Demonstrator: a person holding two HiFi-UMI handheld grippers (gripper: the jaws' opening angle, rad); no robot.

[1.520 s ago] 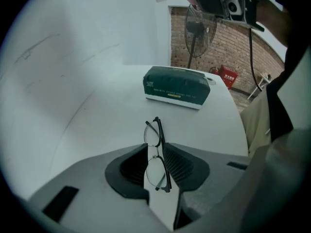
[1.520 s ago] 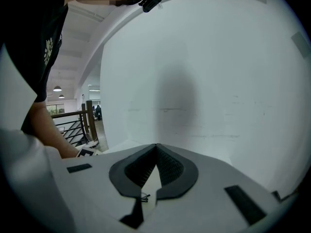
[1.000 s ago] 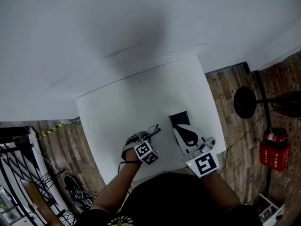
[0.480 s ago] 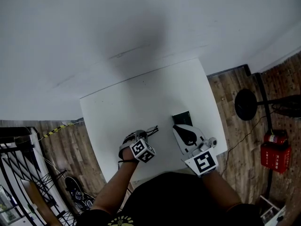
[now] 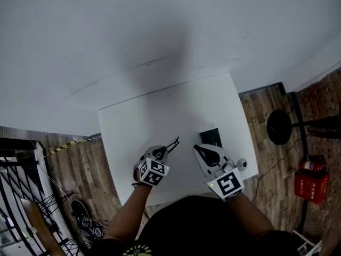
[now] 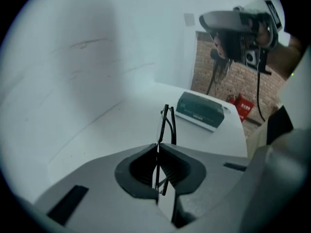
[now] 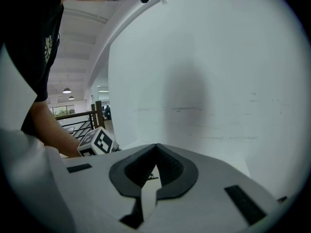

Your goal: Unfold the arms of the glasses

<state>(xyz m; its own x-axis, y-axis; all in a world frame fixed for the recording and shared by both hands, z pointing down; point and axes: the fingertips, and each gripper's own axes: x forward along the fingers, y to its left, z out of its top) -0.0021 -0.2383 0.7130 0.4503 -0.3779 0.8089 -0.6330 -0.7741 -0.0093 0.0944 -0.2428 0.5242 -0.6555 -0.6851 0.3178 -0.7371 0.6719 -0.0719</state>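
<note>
Left hand-held gripper (image 6: 157,148) clamps one pair of glasses (image 6: 168,124) near one case (image 6: 200,111).

In the head view the glasses (image 5: 171,143) are only thin dark lines at the tip of the left gripper (image 5: 161,152), too small to tell how their arms lie. In the left gripper view their lower part is hidden between the jaws. The person's body covers the surface's (image 5: 160,116) near edge.

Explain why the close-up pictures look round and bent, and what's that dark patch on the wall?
Left gripper view: wide lens, black corners, the table edge curves; the glasses look sharp. Right gripper view: same bulge, soft grey shadow on the wall. Head view: that shadow has blurry edges.
</note>
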